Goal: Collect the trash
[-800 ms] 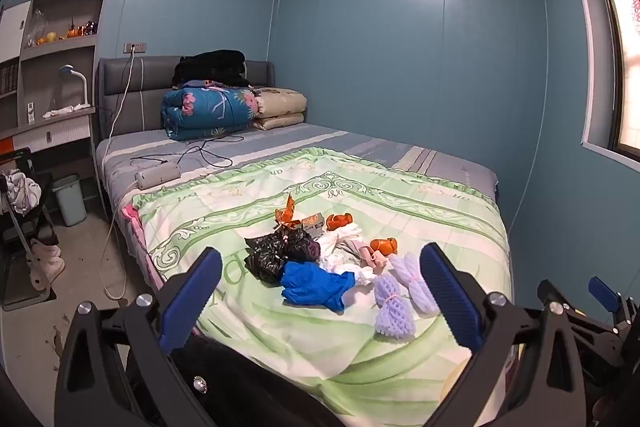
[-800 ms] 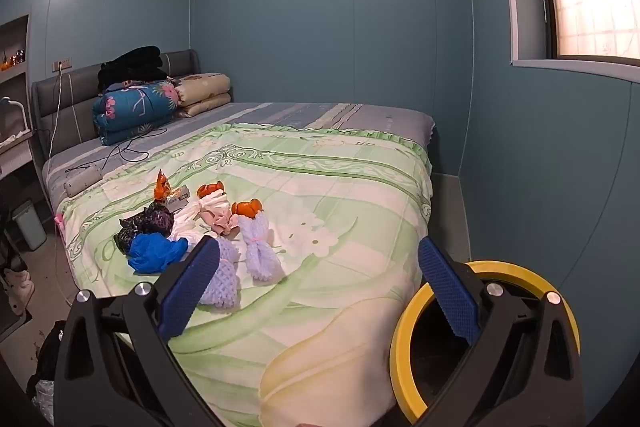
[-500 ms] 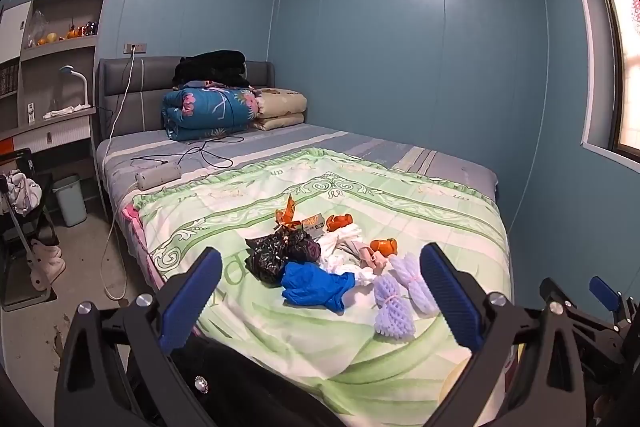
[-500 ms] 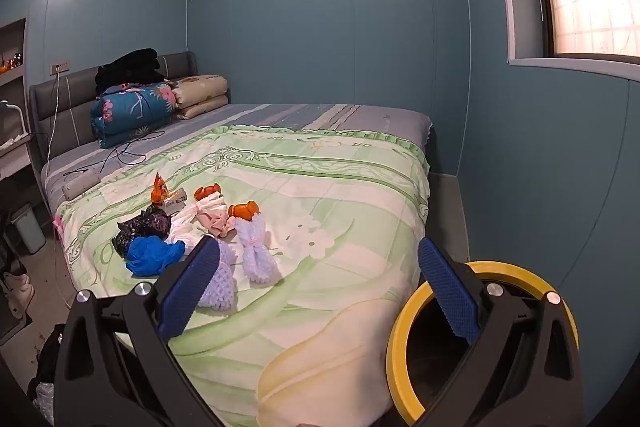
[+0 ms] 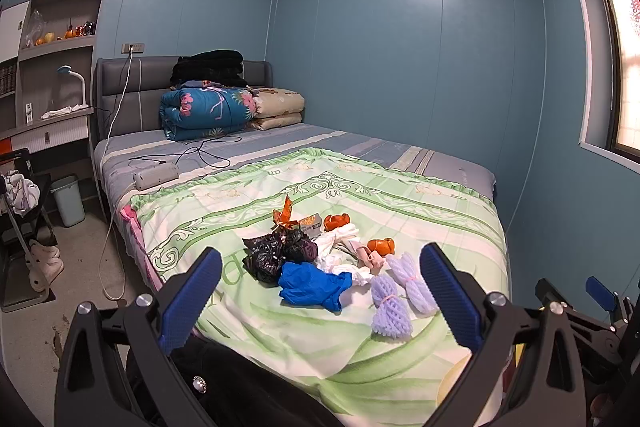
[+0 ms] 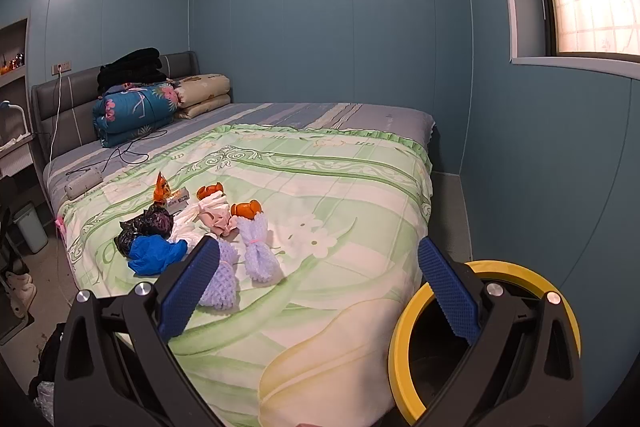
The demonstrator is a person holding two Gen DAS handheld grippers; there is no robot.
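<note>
1. Trash pile, left wrist view: heaped on the green quilt of the bed, near its foot. Contents: black bag, blue glove, two lilac foam nets, orange peel, white wrappings.
2. Left tool: blue pads wide apart, nothing between them, short of the pile.
3. Right wrist view: same trash pile at left on the quilt; yellow-rimmed bin just beside the bed's foot corner.
4. Right tool: pads wide apart, empty.
</note>
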